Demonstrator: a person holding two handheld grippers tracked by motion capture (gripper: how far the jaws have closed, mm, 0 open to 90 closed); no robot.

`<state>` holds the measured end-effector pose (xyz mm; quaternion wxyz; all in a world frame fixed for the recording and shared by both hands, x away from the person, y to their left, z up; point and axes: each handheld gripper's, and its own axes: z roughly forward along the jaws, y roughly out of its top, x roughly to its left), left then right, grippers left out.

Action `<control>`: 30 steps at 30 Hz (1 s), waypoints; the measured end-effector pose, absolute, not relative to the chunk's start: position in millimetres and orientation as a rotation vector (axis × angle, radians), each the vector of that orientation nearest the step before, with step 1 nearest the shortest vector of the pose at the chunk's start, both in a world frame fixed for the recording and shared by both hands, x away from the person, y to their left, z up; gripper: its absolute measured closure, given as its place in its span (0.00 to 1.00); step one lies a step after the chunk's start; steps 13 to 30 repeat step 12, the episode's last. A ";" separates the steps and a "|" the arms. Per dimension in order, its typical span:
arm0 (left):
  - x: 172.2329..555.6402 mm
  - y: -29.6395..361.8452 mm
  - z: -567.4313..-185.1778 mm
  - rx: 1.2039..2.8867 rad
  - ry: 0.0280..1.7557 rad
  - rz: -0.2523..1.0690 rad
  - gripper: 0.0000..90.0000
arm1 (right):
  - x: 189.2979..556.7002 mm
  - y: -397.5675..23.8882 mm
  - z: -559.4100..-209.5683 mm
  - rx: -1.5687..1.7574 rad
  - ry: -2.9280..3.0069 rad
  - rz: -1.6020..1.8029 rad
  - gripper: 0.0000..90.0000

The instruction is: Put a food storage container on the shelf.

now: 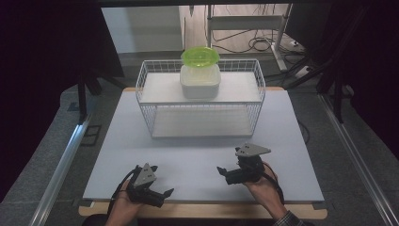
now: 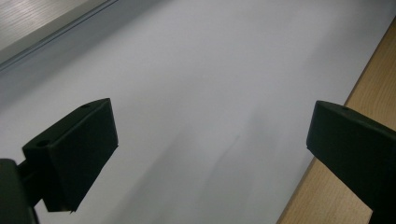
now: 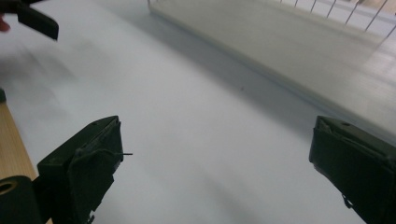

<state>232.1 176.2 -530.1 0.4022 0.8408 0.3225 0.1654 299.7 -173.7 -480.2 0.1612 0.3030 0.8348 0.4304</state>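
Both grippers low at the near edge of the table (image 1: 197, 155), nothing between the jaws of either one. Left gripper (image 1: 162, 194) near the near-left corner, held in a hand (image 1: 123, 209), jaws spread wide and pointing right along the near edge. Seen from the left gripper view (image 2: 210, 149): wide gap between the black jaws, bare white mat beneath, the wooden rim of the table (image 2: 359, 93) running under the right-hand jaw. Right gripper (image 1: 222, 173) right of the middle of the near edge, gripped by the other hand (image 1: 263, 186), grey plate on top, jaws pointing left toward its partner. From the right gripper view (image 3: 212, 158): jaws just as wide apart, nothing clasped, white mat below, and the left gripper's jaw tip (image 3: 37, 21) up in the far corner. Well apart from both, toward the far edge: a white wire basket (image 1: 146, 94) on its side, a white box (image 1: 200, 81) on its upper shelf, middle of the shelf, and a green lid (image 1: 200, 56) on top of the box. Base of the wire basket (image 3: 261, 42) across the top of the right gripper view.
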 end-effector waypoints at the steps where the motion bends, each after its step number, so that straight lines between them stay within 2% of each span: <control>1: 232.2 176.2 -530.2 2.125 0.816 0.417 0.02 | 298.6 -175.2 -483.1 0.863 2.389 1.218 0.03; 10: 232.3 175.1 -530.7 2.136 0.815 0.418 0.02 | 298.1 -178.5 -506.8 0.948 2.464 1.123 0.03; 30: 232.6 175.1 -530.7 2.134 0.817 0.417 0.02 | 298.6 -177.7 -508.4 0.948 2.468 1.113 0.03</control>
